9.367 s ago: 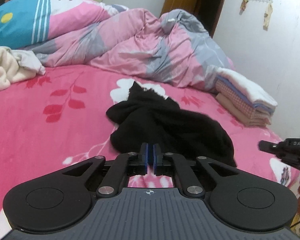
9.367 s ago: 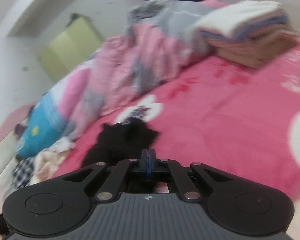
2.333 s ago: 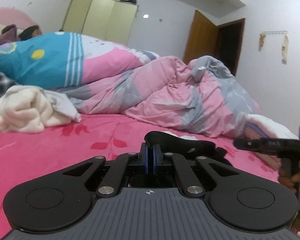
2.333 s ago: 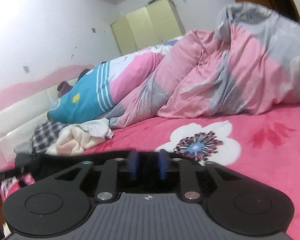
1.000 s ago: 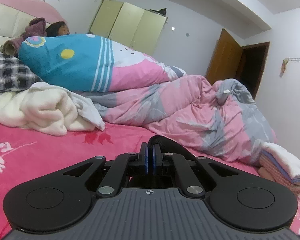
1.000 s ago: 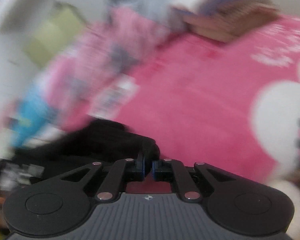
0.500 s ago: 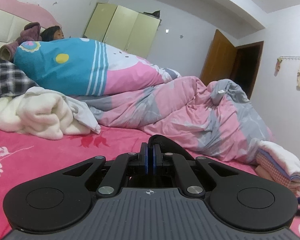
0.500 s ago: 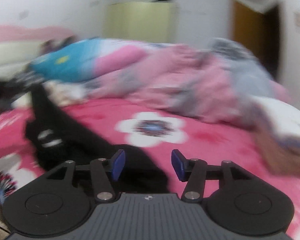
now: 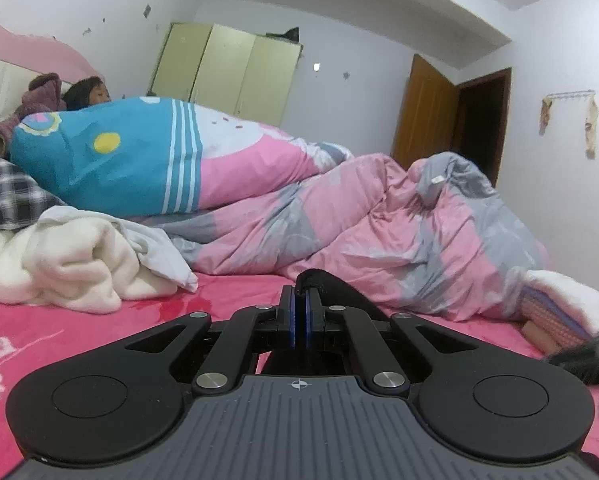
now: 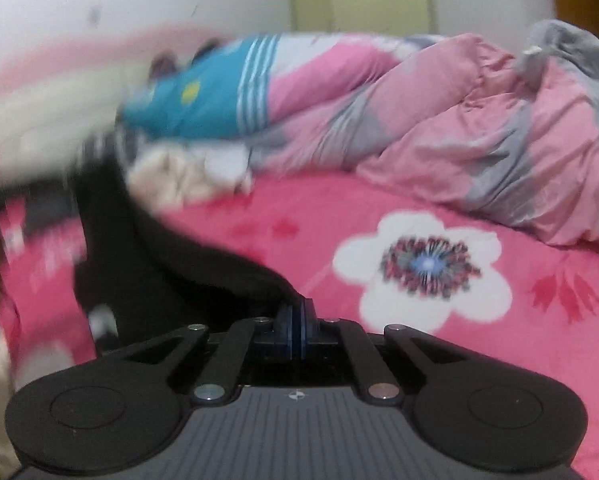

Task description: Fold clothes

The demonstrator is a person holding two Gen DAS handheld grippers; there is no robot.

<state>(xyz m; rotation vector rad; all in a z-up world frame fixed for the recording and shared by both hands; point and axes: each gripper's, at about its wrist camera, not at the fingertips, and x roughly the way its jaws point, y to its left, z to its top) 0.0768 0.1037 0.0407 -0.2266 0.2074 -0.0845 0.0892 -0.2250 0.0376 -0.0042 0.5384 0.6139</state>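
Left gripper [image 9: 299, 300]: pressed together on an edge of the black garment [image 10: 171, 276], low over the pink bedsheet [image 10: 379, 208]. Right gripper [image 10: 295, 312]: pinching another edge, garment trailing left and near.

Advice: lift both corners evenly, keep cloth taut, then lay flat.

Obscured: garment's full shape, hidden behind gripper bodies; right view blurred at left.
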